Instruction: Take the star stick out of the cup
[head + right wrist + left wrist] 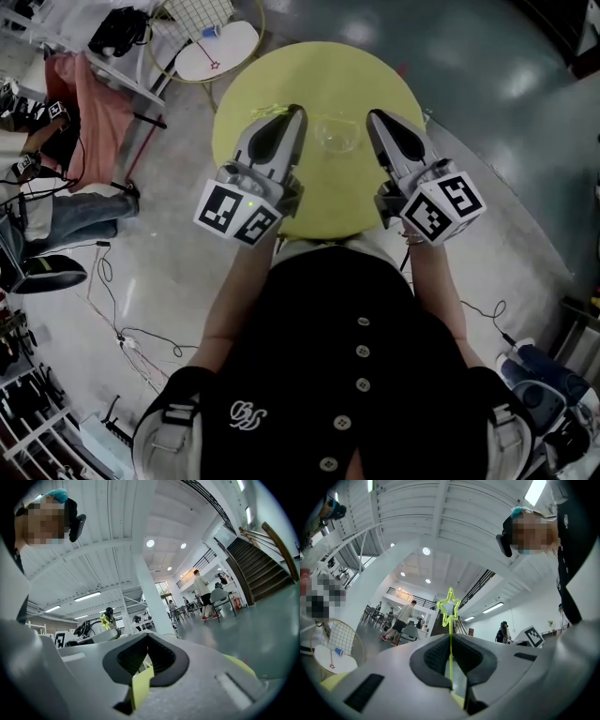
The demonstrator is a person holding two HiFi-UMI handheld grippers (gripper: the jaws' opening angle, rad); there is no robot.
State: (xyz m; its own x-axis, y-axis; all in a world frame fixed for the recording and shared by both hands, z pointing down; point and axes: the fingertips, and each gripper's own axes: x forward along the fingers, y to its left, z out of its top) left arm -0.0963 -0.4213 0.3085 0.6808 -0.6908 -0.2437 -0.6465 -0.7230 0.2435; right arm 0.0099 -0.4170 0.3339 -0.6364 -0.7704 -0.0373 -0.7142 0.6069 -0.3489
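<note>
A thin yellow-green star stick [450, 609] stands upright, pinched in the left gripper [451, 644]. The clear cup [337, 134] sits just to its right.

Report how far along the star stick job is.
Done, it seems: the left hand-held gripper is shut on the thin yellow-green star-topped stick, up in the air, and the clear plastic cup on the round yellow table looks empty. In hand: holding the stick. Left: perhaps setting it down. The right hand-held gripper is shut and empty.

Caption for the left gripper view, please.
Left gripper shut on the star stick, the star standing out beyond its tips.
</note>
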